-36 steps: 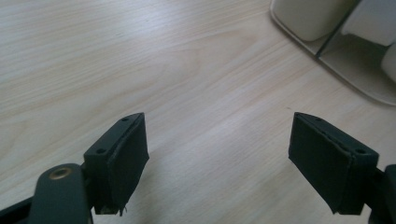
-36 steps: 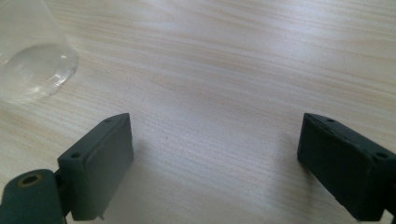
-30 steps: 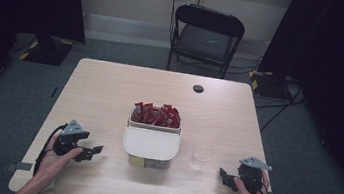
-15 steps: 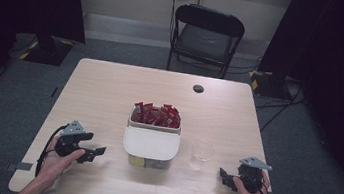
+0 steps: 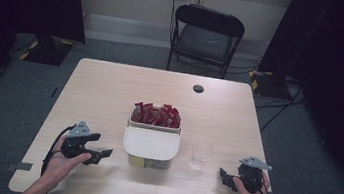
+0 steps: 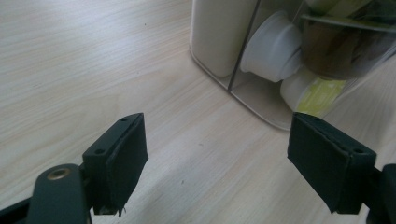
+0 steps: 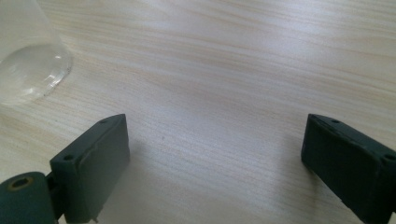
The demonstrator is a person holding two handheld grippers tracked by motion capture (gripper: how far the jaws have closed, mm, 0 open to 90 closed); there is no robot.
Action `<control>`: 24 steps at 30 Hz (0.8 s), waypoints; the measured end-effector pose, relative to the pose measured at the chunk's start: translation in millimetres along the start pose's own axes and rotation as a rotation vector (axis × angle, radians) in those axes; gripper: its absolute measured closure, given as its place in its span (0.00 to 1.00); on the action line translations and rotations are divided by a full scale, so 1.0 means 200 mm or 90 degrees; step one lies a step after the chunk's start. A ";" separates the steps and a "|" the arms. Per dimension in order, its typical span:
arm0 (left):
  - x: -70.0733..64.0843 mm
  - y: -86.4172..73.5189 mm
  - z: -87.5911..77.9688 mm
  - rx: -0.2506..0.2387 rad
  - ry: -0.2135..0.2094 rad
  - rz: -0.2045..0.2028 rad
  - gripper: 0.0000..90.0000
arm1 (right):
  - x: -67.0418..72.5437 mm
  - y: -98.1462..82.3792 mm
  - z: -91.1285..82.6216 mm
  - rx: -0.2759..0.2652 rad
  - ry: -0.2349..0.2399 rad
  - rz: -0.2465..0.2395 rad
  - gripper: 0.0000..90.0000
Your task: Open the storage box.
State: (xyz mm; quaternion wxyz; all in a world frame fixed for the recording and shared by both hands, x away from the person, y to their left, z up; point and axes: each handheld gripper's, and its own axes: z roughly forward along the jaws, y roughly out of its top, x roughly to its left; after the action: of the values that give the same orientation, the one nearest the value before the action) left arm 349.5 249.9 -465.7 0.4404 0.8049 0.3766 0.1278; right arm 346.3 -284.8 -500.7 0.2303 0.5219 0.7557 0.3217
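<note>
Both grippers rest low at the near edge of the wooden table, each with jaws spread wide and holding nothing. The left gripper points at the clear organizer box, just beside its near-left corner; white capsule-like cups lie inside, and red sachets fill its far compartment. The right gripper sits near the empty-looking clear plastic cup.

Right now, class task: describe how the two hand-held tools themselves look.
Each tool, left tool and right tool, is a black body with two flat, rectangular black jaws that have small screw holes. A grey three-cornered plate sits on top, and a black cable trails back. The forearms look bare.
</note>
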 end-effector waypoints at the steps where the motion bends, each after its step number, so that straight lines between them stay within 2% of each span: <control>1: 0.00 0.01 0.00 0.003 -0.001 0.008 0.22 | 0.00 0.00 0.00 0.000 0.000 0.000 0.08; 5: -0.05 0.04 0.03 0.004 -0.014 0.028 0.23 | 0.00 0.00 0.00 0.000 0.000 0.000 0.08; 8: -0.07 0.05 0.03 0.007 -0.013 0.039 0.22 | 0.00 0.00 0.00 0.000 0.000 0.000 0.08; 13: -0.09 0.07 0.04 0.009 -0.020 0.048 0.22 | 0.00 0.00 0.00 0.000 0.000 0.000 0.08; 14: -0.10 0.07 0.05 0.005 -0.026 0.042 0.22 | 0.00 0.00 0.00 0.000 0.000 0.000 0.08; 15: -0.10 0.08 0.05 0.006 -0.025 0.050 0.22 | 0.00 0.00 0.00 0.000 0.000 0.000 0.08; 19: -0.13 0.09 0.08 0.008 -0.037 0.049 0.22 | 0.00 0.00 0.00 0.000 0.000 0.000 0.08; 21: -0.16 0.09 0.09 0.015 -0.048 0.058 0.22 | 0.00 0.00 0.00 0.000 0.000 0.000 0.08; 24: -0.18 0.11 0.10 0.009 -0.054 0.059 0.22 | 0.00 0.00 0.00 0.000 0.000 0.000 0.08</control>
State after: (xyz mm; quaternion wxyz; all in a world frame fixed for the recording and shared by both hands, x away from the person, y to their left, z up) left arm 346.3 204.6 -454.6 0.4441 0.8290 0.3211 0.1114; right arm 346.2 -284.8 -500.7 0.2304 0.5217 0.7558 0.3218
